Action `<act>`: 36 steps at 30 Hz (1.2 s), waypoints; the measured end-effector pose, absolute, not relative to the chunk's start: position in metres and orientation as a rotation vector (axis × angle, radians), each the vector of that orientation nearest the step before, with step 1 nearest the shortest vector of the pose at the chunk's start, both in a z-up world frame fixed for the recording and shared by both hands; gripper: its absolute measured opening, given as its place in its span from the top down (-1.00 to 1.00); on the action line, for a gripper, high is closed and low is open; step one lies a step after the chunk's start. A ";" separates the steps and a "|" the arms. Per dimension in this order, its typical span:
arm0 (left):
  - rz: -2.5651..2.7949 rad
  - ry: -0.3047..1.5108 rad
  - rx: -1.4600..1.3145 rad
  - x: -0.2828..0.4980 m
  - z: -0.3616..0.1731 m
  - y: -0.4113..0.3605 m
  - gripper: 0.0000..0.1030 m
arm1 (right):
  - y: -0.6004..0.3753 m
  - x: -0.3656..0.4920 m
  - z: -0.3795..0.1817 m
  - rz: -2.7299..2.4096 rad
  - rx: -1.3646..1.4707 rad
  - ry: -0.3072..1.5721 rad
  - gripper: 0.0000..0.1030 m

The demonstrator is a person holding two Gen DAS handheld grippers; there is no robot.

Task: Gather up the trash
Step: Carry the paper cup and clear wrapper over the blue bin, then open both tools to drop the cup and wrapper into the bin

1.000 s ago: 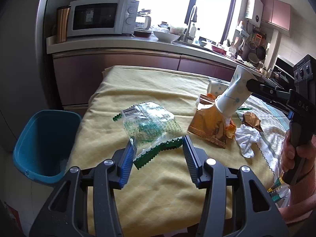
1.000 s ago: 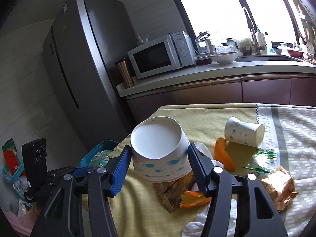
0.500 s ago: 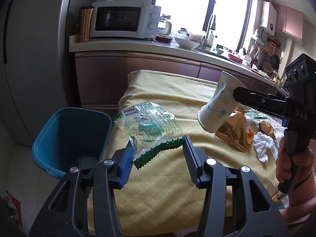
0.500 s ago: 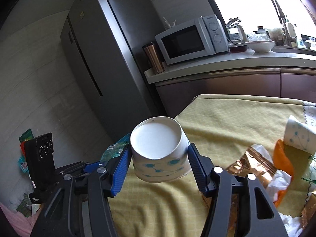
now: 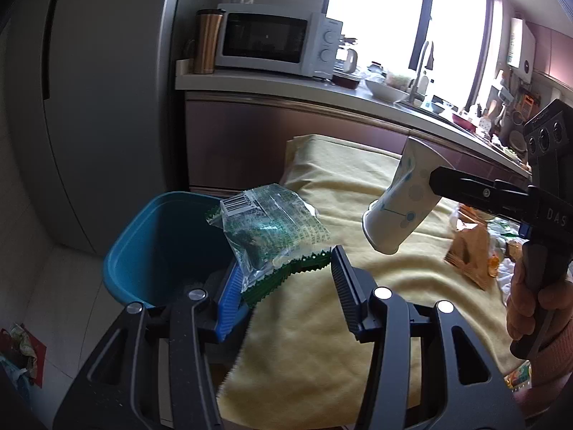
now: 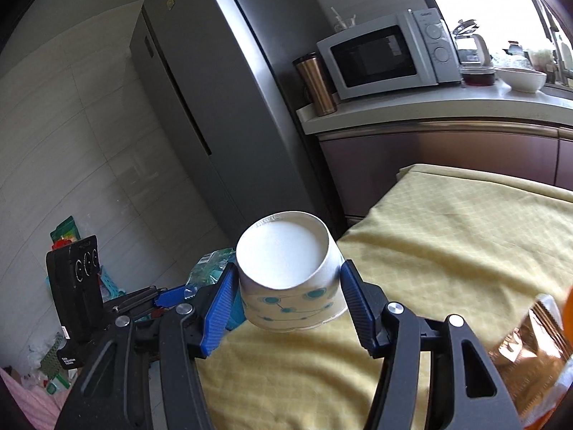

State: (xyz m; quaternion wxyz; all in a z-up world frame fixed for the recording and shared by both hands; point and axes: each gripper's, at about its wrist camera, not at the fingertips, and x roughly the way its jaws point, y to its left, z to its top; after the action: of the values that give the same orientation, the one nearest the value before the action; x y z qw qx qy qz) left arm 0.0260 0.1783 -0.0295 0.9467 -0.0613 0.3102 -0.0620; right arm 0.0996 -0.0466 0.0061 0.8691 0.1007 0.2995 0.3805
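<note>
A clear and green snack wrapper (image 5: 272, 229) sticks up between the pads of my left gripper (image 5: 286, 261), which is shut on its lower edge. It hangs over the near right rim of the blue trash bin (image 5: 143, 251) that stands on the floor by the table's left end. My right gripper (image 6: 289, 276) is shut on a white paper cup (image 6: 283, 251) with blue dots, its base toward the camera. The left wrist view shows that cup (image 5: 401, 208) tilted over the yellow tablecloth (image 5: 340, 322), to the right of the wrapper. In the right wrist view, the left gripper (image 6: 172, 292) sits lower left of the cup.
A bronze snack bag (image 5: 469, 251) and other scraps lie on the cloth at the right. A grey fridge (image 5: 89, 107) stands behind the bin. The counter behind the table holds a microwave (image 5: 272, 43). A person's hand (image 5: 530, 304) grips the right handle.
Both grippers have swung left with their loads. The wrapper has gone from above the cloth to above the bin's rim. The cup has left the trash pile and now hangs near the table's left end.
</note>
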 end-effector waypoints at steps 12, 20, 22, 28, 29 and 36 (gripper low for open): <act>-0.006 0.674 -0.157 0.041 -0.046 0.221 0.07 | 0.014 0.126 0.007 0.902 0.176 0.673 -0.10; 0.058 0.711 -0.166 0.056 -0.065 0.243 0.07 | 0.054 0.150 -0.010 0.913 0.158 0.761 -0.10; 0.071 0.724 -0.174 0.060 -0.072 0.249 0.07 | 0.063 0.157 -0.015 0.905 0.147 0.787 -0.10; 0.103 0.767 -0.176 0.071 -0.092 0.259 0.06 | 0.088 0.170 -0.030 0.885 0.108 0.857 -0.10; 0.107 0.772 -0.176 0.072 -0.095 0.260 0.06 | 0.091 0.171 -0.032 0.882 0.104 0.869 -0.11; 0.121 0.812 -0.180 0.089 -0.112 0.269 0.05 | 0.108 0.182 -0.046 0.829 0.092 0.943 -0.13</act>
State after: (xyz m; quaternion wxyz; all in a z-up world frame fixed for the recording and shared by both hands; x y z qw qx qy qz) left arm 0.0888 0.2688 -0.1119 0.9129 -0.0872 0.3943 0.0589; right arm 0.1818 0.1080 -0.0457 0.8083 0.0428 0.4409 0.3877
